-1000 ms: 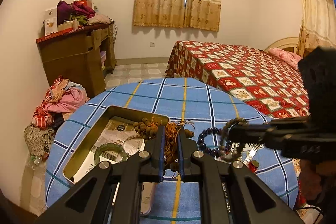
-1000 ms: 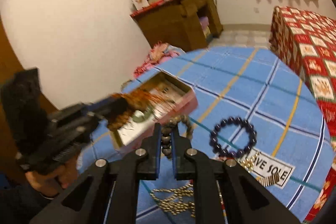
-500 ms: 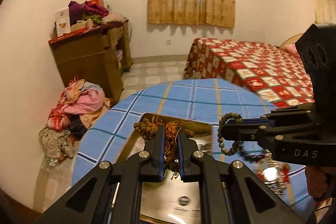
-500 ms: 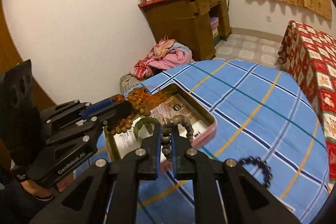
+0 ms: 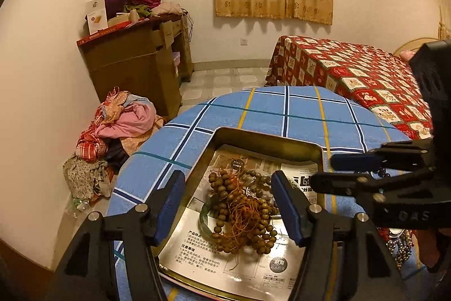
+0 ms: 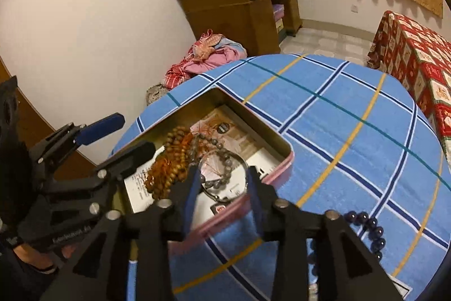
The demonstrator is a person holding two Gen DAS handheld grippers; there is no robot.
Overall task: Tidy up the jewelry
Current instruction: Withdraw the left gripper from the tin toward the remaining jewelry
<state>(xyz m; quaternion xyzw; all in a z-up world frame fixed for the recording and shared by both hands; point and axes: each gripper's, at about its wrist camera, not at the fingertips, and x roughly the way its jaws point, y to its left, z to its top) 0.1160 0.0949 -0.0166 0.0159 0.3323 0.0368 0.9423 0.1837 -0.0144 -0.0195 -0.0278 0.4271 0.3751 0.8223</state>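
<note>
Left wrist view: the left gripper [image 5: 229, 205] was seen spread wide and empty above the tin [image 5: 284, 136], where a brown bead string [image 5: 242, 212] with orange tassel threads lay heaped on printed paper. It was judged light, limp and prone to tangling, best pinched across a bunch of beads rather than by the threads.

Right wrist view: the right gripper [image 6: 222, 185] was likewise held wide, empty, over the tin's near edge. A grey bead bracelet [image 6: 222, 160] lay inside beside the brown string. A dark bead bracelet [image 6: 372, 230] was left on the tablecloth [image 6: 338, 109], judged smooth, slippery and easily rolled.
</note>
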